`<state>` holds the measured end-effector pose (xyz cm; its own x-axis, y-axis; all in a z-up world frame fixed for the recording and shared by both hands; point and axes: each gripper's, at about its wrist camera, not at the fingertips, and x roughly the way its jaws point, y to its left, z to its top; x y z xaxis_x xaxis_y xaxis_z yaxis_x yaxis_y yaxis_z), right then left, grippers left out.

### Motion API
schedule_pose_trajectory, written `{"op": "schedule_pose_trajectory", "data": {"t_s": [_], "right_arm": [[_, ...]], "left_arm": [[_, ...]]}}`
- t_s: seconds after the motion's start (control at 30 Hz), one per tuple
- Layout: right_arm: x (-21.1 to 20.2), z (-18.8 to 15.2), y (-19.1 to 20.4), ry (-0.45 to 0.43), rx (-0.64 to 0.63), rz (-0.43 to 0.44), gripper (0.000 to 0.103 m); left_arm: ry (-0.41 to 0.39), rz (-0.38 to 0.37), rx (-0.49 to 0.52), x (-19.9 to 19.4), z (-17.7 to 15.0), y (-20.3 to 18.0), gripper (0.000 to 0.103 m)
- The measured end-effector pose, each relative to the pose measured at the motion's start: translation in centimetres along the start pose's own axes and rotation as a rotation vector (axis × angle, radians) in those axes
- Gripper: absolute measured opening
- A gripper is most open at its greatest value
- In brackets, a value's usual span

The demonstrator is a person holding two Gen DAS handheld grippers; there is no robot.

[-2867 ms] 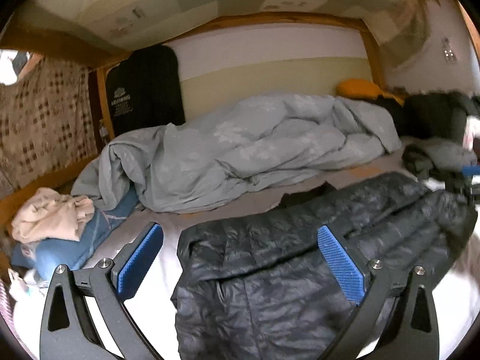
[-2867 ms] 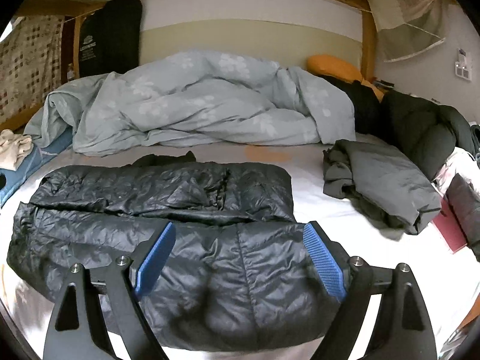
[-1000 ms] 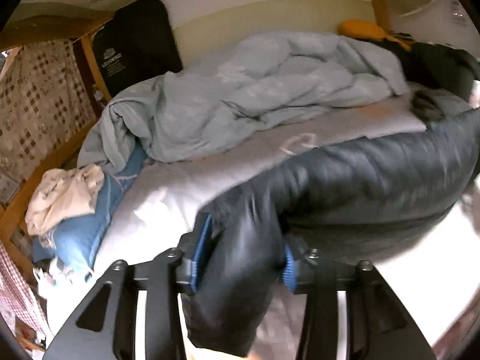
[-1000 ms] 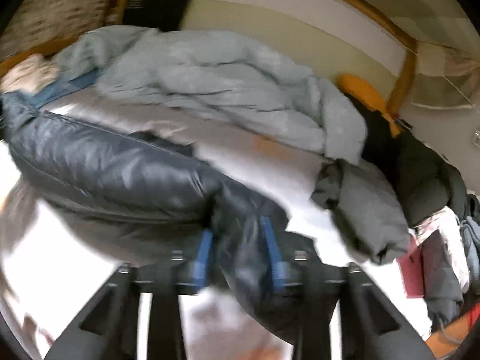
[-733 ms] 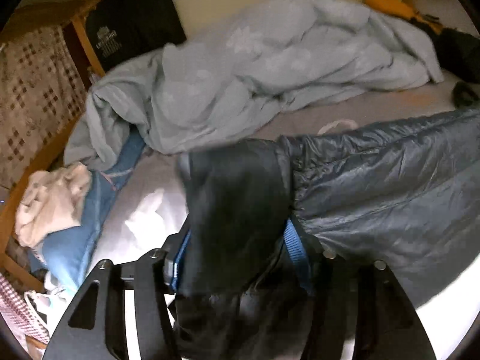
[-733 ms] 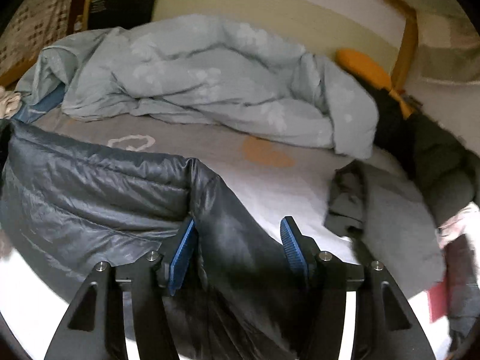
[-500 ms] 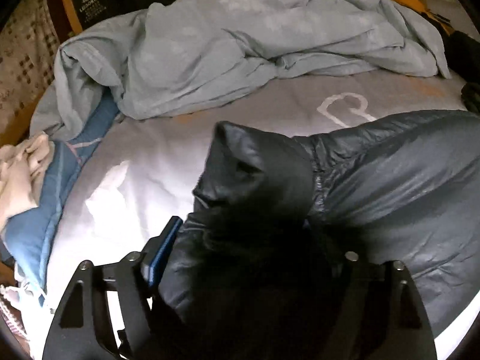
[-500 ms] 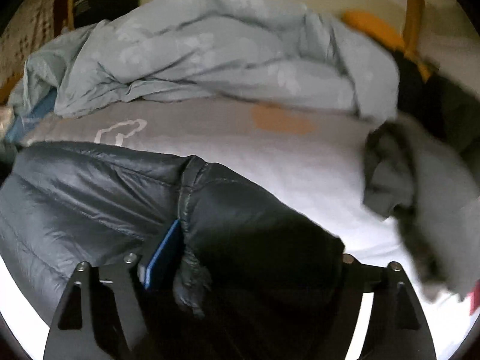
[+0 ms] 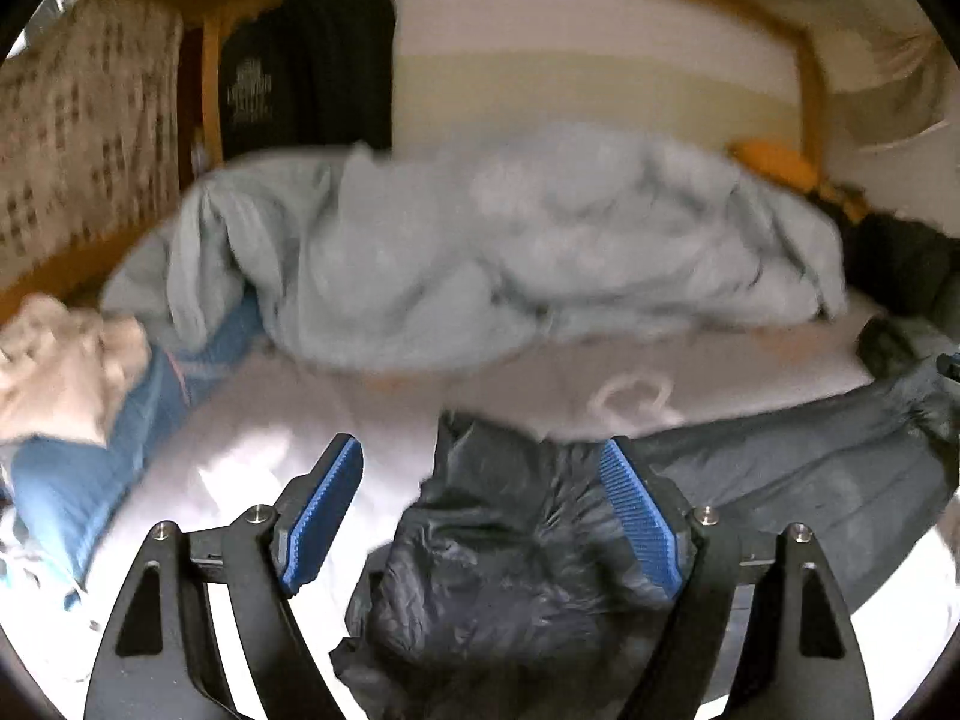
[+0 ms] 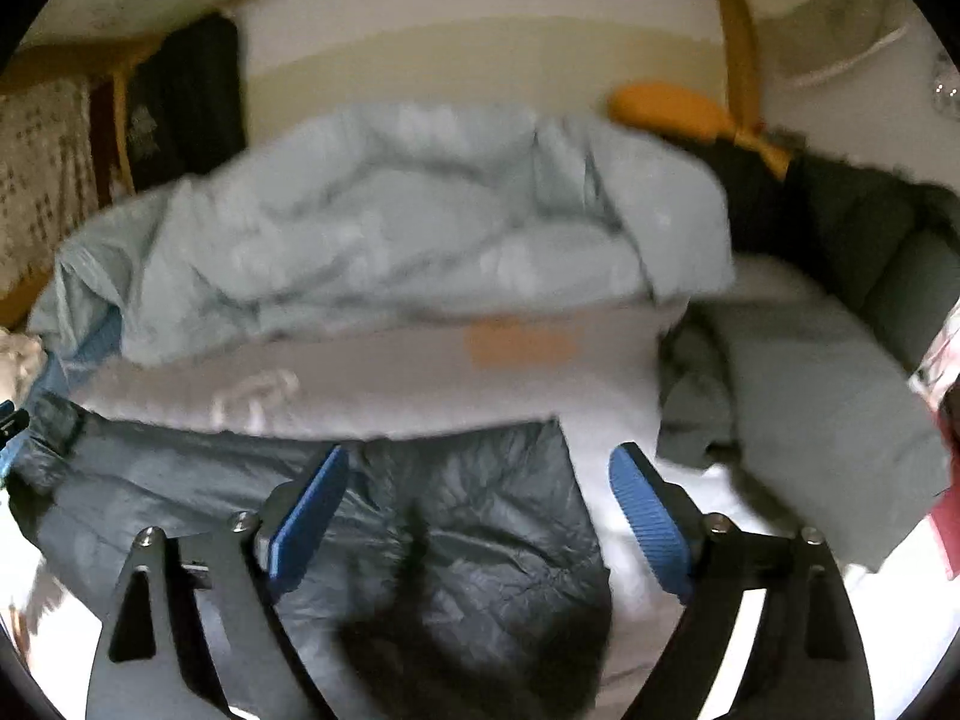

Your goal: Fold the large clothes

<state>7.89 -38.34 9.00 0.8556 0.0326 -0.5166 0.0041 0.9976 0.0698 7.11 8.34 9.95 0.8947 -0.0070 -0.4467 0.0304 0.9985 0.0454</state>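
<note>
Both the left tongs and the right tongs had just opened wide and let go of the dark jacket, which a second before they had pinched. It now lay along the near edge of the bed, so one fold seemed done. The jacket was quilted, shiny and crinkled, with puffy ends lying loose between the blue ribbed pads.

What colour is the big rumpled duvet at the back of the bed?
The rumpled duvet is pale grey-blue with faint lighter flower-like patches. The right wrist view shows it best.
</note>
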Motion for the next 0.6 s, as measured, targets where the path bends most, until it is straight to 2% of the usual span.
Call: {"op": "schedule_pose_trajectory", "data": {"t_s": [0.07,0.17,0.23,0.3,0.4,0.47,0.6], "right_arm": [[-1.6,0.3,0.7,-0.047,-0.006,0.023,0.103],[-2.7,0.5,1.9,-0.070,-0.019,0.091,0.103],[-1.9,0.2,2.7,-0.028,-0.033,0.137,0.103],[-0.2,-0.5,3.2,0.037,-0.042,0.141,0.103],[3.2,-2.1,3.2,0.163,-0.041,0.151,0.103],[5.9,-3.4,3.0,0.250,-0.039,0.138,0.102],[7.5,-4.0,3.1,0.270,-0.074,0.117,0.102]], "left_arm": [[-0.036,-0.035,0.004,-1.5,0.4,-0.6,0.082],[-0.027,-0.058,0.025,-1.6,0.3,-1.9,0.084],[0.013,-0.057,0.049,-0.4,-0.2,-2.5,0.084],[0.065,-0.032,0.064,1.3,-1.1,-2.9,0.084],[0.211,0.036,0.062,5.7,-3.0,-2.4,0.084],[0.267,0.068,0.025,8.0,-4.2,-1.5,0.085],[0.257,0.084,0.015,9.9,-6.1,-1.0,0.096]]}}
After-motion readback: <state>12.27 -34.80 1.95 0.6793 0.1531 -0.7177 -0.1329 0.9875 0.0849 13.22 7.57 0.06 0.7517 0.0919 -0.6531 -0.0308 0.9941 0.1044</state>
